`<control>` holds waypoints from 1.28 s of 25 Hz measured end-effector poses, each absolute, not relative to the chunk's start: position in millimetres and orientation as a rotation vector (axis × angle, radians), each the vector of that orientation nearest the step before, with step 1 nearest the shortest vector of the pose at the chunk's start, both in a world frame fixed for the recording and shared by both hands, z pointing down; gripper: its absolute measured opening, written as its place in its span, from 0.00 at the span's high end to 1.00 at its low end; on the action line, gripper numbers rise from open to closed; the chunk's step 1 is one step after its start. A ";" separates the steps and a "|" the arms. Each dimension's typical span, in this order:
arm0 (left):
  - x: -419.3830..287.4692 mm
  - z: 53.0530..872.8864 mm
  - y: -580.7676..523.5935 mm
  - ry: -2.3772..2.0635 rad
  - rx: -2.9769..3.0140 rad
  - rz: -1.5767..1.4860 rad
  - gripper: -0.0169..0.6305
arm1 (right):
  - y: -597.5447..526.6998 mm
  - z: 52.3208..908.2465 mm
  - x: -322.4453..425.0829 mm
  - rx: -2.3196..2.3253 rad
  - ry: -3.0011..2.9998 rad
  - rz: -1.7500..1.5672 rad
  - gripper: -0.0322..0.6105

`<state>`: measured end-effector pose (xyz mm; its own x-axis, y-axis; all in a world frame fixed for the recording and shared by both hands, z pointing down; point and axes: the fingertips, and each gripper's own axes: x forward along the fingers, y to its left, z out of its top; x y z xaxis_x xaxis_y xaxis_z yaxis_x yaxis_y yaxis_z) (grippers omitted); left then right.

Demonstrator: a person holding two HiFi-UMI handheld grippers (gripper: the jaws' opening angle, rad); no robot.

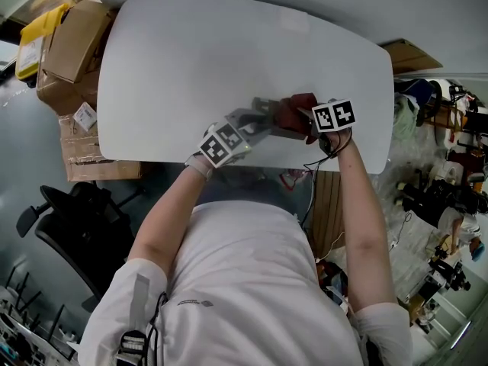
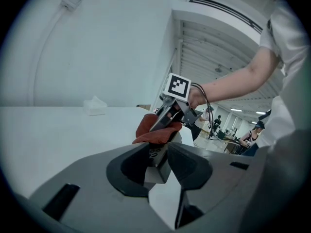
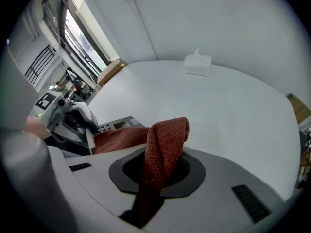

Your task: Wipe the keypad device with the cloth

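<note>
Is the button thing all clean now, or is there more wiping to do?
More to do, probably. Done: the left gripper is shut on the keypad device, and the right gripper is shut on the red cloth. In hand: the cloth lies across part of the device, with the buttons uncovered. Left: wiping those; how clean it is can't be seen.

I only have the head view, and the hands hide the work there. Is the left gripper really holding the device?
Observer: Yes. In its own view the left gripper is clamped on one end of the device.
Operator: And the cloth?
Observer: The right gripper is shut on the cloth; a fold stands up between its jaws.
Operator: Does it touch the device?
Observer: Yes, it lies on the device, beside a few bare keys.
</note>
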<state>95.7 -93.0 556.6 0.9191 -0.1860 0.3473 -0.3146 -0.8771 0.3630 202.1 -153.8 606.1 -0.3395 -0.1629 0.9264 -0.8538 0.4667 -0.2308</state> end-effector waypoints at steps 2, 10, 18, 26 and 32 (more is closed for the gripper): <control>95.3 557.3 -93.5 -0.361 2.661 0.426 0.79 | -146.6 600.2 202.1 0.838 -1.793 0.913 0.86; 97.1 556.2 -92.4 -0.335 2.674 0.430 0.79 | -135.1 600.5 188.5 0.756 -1.754 0.802 0.86; 97.5 555.1 -92.4 -0.328 2.679 0.419 0.79 | -144.6 605.6 148.5 0.713 -1.808 0.760 0.86; 96.6 556.4 -93.1 -0.314 2.675 0.412 0.79 | -148.8 608.1 104.2 0.625 -1.924 0.792 0.86; 97.0 558.9 -93.1 -0.317 2.670 0.402 0.79 | -151.5 609.5 82.3 0.595 -1.943 0.784 0.86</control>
<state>97.0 -93.1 558.9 0.9321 -0.1582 0.3257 -0.2796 -0.8861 0.3697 82.3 -151.5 609.5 -0.4535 -0.0872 0.8870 -0.6784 0.6791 -0.2802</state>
